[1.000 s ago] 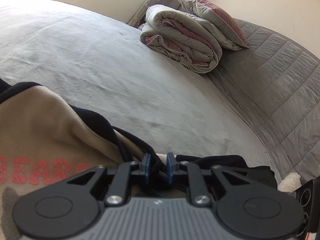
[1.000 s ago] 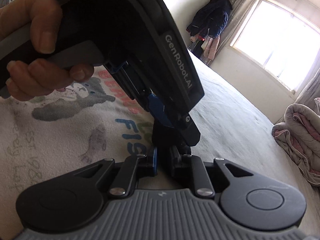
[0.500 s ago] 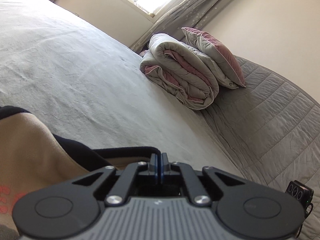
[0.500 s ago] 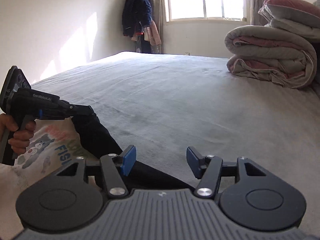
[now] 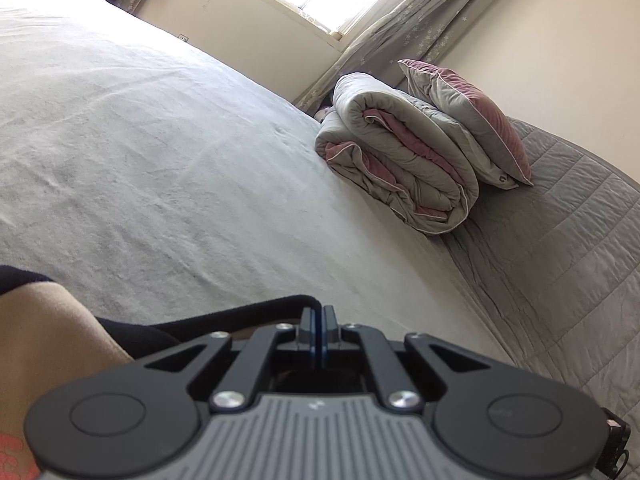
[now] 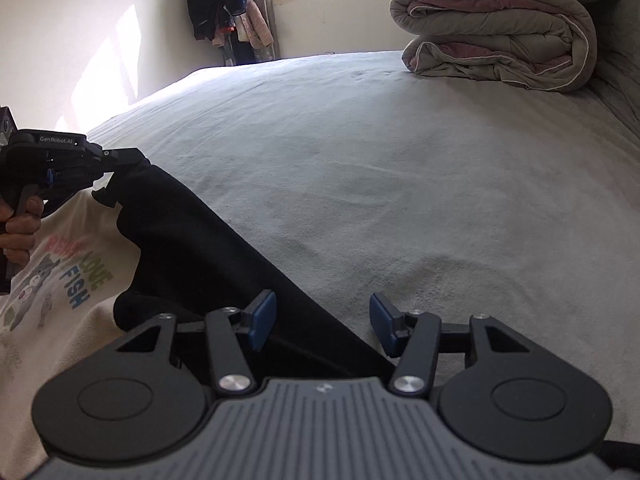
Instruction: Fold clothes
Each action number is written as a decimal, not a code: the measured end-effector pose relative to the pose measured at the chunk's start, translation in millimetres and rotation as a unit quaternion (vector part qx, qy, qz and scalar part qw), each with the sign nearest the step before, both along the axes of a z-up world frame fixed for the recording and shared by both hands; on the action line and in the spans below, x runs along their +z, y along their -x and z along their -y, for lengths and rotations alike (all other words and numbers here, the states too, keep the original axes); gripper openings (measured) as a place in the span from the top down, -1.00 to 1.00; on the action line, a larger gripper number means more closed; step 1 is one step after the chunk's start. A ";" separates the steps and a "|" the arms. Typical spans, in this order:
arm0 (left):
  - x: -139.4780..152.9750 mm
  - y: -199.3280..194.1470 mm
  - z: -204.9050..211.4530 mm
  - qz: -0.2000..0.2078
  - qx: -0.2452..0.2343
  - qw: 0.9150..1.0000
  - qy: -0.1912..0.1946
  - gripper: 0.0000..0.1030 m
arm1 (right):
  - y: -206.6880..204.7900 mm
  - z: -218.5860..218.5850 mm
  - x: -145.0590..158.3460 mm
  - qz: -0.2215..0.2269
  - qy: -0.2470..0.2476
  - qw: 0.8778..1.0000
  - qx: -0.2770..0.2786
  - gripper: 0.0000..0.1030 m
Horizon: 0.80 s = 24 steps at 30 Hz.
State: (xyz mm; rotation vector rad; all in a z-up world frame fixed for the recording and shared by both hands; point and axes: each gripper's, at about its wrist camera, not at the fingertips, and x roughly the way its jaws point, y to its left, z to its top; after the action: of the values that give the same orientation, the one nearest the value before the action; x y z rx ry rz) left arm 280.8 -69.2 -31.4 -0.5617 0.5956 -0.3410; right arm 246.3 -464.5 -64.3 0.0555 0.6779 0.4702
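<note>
A cream sweatshirt (image 6: 60, 280) with a bear print and black sleeves lies on the grey bed (image 6: 400, 160). In the right wrist view a hand holds my left gripper (image 6: 138, 160) shut on the far end of one black sleeve (image 6: 200, 252), lifted a little off the bed. The left wrist view shows its fingers pressed together at the black sleeve edge (image 5: 240, 316), beside the tan body (image 5: 48, 340). My right gripper (image 6: 322, 316) hovers over the sleeve's near end with its jaws closing. The black cloth lies under and between the blue pads, which do not press on it.
A folded grey and pink duvet (image 5: 400, 168) with a pillow (image 5: 472, 120) on top sits at the head of the bed, against a quilted headboard (image 5: 560, 240). Coats (image 6: 224, 4) hang in the far corner by the window.
My right gripper has swung away from the left one, rolled level and opened over the sleeve's near end. The left gripper stays shut and has risen slightly with the sleeve end.
</note>
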 end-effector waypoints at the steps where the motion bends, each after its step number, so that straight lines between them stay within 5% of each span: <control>1: 2.5 1.0 -0.2 -0.003 -0.001 1.000 -0.005 0.96 | 1.1 -0.1 0.2 -0.001 0.009 1.000 -0.001 -0.02; 4: 10.4 4.2 3.6 -0.008 -0.005 1.000 -0.025 0.96 | 2.7 -9.3 -3.5 -0.009 0.059 0.998 0.004 0.37; 5: 13.8 4.1 5.8 -0.009 -0.007 0.999 -0.035 0.96 | 3.2 -14.0 -4.6 -0.007 0.075 0.997 0.010 0.37; 7: 21.1 3.3 10.4 -0.009 -0.009 0.998 -0.056 0.96 | 5.7 -21.6 -5.6 -0.005 0.095 0.995 0.025 0.93; 15: 24.8 -18.3 25.0 0.039 0.005 0.995 -0.089 0.96 | 5.5 -29.9 0.5 0.057 0.154 0.986 -0.037 0.98; 19: -3.9 -38.7 33.8 0.052 0.026 0.994 -0.089 0.96 | 3.9 -46.6 -4.6 0.121 0.211 0.967 -0.081 0.99; 24: -42.0 -55.9 41.9 0.029 0.046 0.993 -0.107 0.96 | -8.4 -57.1 -30.7 0.116 0.257 0.955 -0.092 0.99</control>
State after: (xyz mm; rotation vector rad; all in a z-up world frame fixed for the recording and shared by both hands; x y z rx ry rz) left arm 336.7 -111.1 -73.4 -0.3701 0.5405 -0.2026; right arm 254.7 -407.4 -95.0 -0.4193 0.5398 0.1070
